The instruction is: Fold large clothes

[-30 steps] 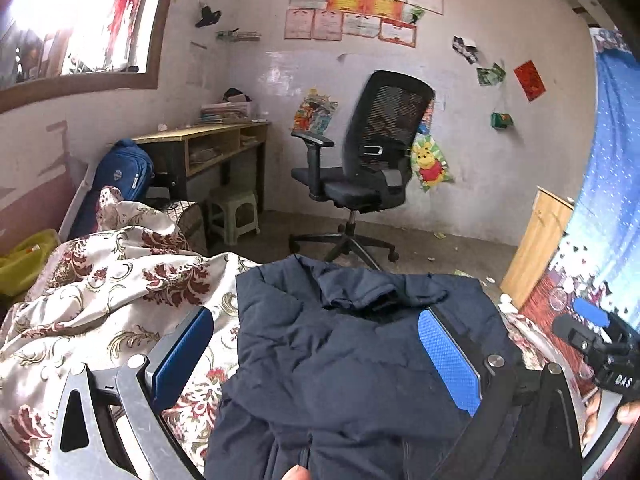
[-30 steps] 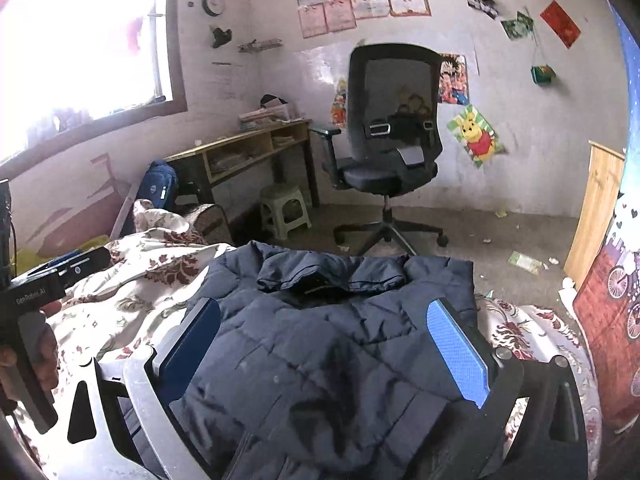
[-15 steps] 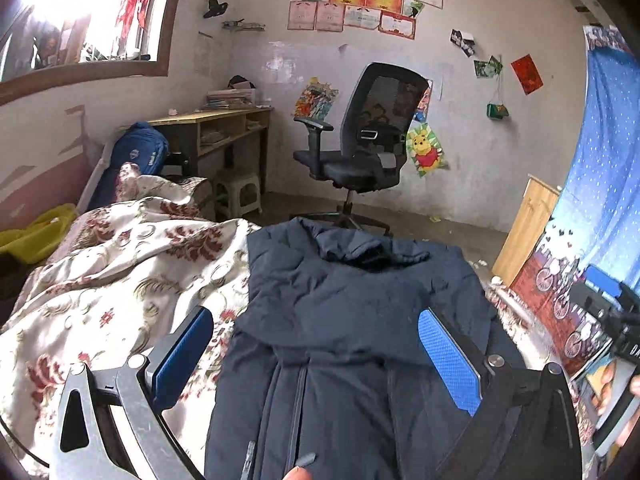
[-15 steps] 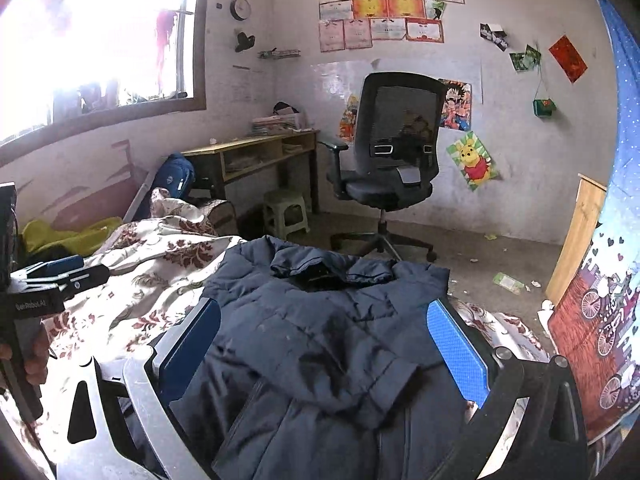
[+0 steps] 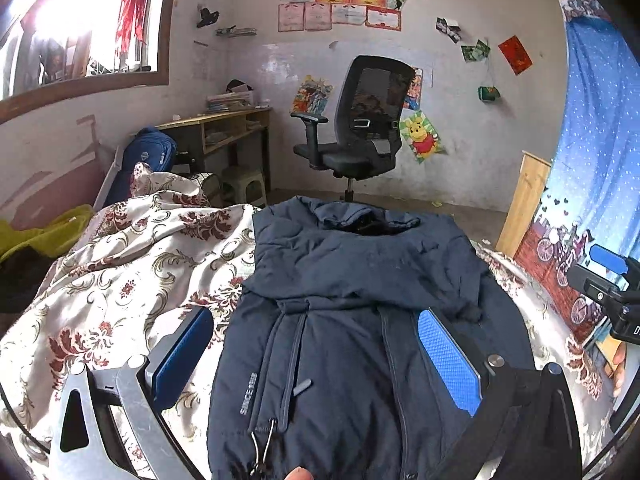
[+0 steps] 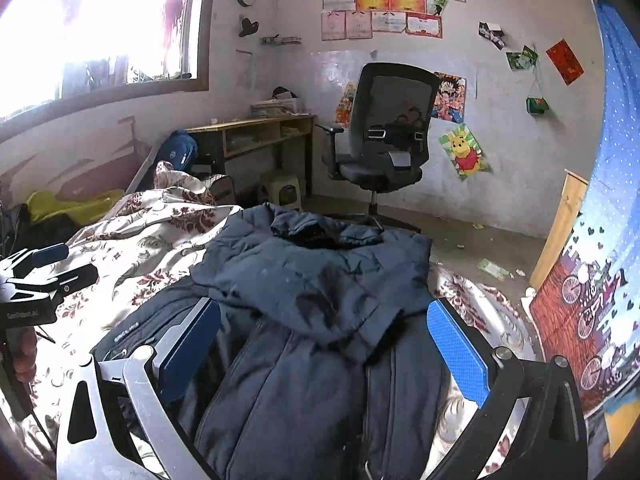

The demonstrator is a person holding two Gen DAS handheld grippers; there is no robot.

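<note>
Bedspread (image 5: 120,264) — jacket (image 5: 340,340) lettering leftward only.

Both views have drawn back, revealing more of the jacket (image 5: 352,320) front.

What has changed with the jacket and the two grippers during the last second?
Both grippers drew back from the navy jacket, so more of its zipped front now shows below the folded-down part. Nothing was gripped or released. Both pairs of jaws remain open, and the jacket still lies on the floral bedsheet.
</note>
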